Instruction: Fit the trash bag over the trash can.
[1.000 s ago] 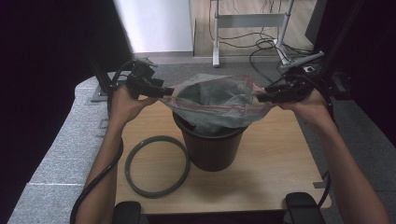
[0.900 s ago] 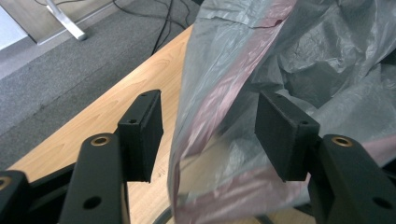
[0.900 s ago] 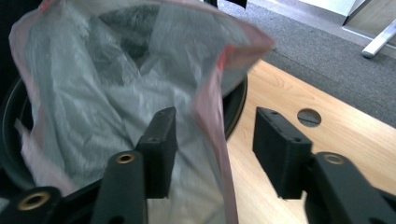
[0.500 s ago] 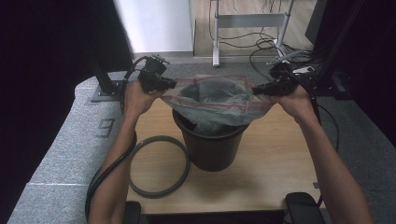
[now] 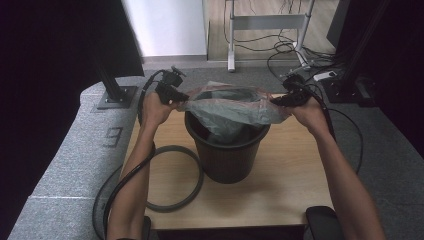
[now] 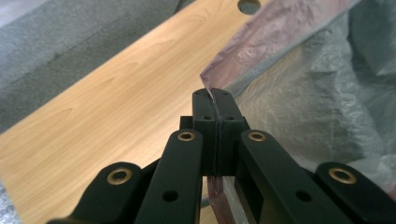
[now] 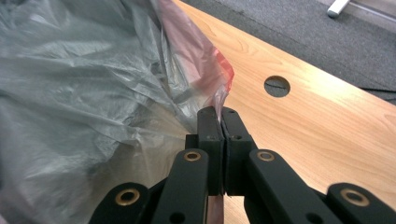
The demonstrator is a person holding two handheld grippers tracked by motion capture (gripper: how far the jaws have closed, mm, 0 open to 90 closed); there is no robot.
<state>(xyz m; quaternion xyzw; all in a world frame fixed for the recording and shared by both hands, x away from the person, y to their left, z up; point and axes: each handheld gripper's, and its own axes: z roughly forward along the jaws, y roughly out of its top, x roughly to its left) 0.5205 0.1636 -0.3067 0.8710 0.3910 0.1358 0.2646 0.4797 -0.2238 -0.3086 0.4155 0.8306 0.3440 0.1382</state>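
Observation:
A dark round bin (image 5: 227,157) stands on the wooden table (image 5: 290,175). A thin grey plastic bag with a reddish rim (image 5: 235,112) is stretched wide over the bin's mouth and hangs down inside it. My left gripper (image 5: 176,96) is shut on the bag's left rim, and the pinched film (image 6: 261,51) shows at its tips (image 6: 214,93). On the other side, my right gripper (image 5: 279,100) is shut on the right rim. That rim (image 7: 205,60) rises from its closed tips (image 7: 218,112).
A dark ring (image 5: 195,182) lies flat on the table left of the bin. A round hole (image 7: 277,86) pierces the tabletop near the right gripper. Cables trail from both grippers. Grey carpet, a black stand base (image 5: 117,97) and floor cables surround the table.
Both grippers have carried the bag's rim forward and lower, closer to the bin's mouth. The bag stays stretched between them.

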